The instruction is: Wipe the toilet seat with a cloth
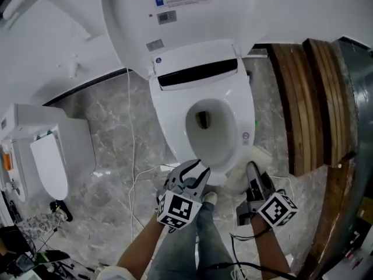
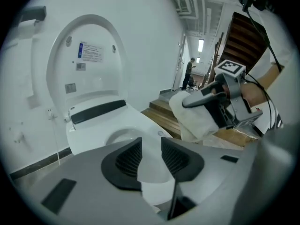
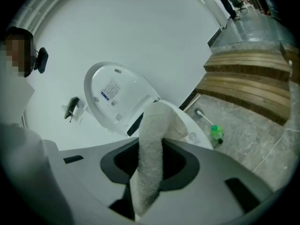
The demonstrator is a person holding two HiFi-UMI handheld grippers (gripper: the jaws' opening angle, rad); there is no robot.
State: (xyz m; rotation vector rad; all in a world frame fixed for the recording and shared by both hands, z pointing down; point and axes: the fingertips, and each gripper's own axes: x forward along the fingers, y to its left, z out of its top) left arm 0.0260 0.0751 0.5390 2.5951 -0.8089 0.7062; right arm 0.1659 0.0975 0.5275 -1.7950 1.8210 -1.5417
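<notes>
The white toilet seat (image 1: 242,112) lies down and its lid (image 1: 175,16) stands up against the wall. My left gripper (image 1: 192,169) hovers over the seat's front rim. In the left gripper view its jaws (image 2: 151,156) stand apart, with only the seat (image 2: 136,123) showing through the gap. My right gripper (image 1: 252,169) hangs to the right of the bowl's front, shut on a white cloth (image 1: 238,181). In the right gripper view the cloth (image 3: 157,125) runs up between the jaws and hides part of the seat (image 3: 192,128). The left gripper view shows the cloth (image 2: 197,118) draped from that gripper.
Wooden steps (image 1: 315,98) rise close on the toilet's right. A white bin (image 1: 52,156) stands at the left, and a thin cable (image 1: 131,174) trails over the marble floor. A green-topped bottle and brush (image 3: 215,132) sit beside the toilet base. My legs (image 1: 198,238) are below the grippers.
</notes>
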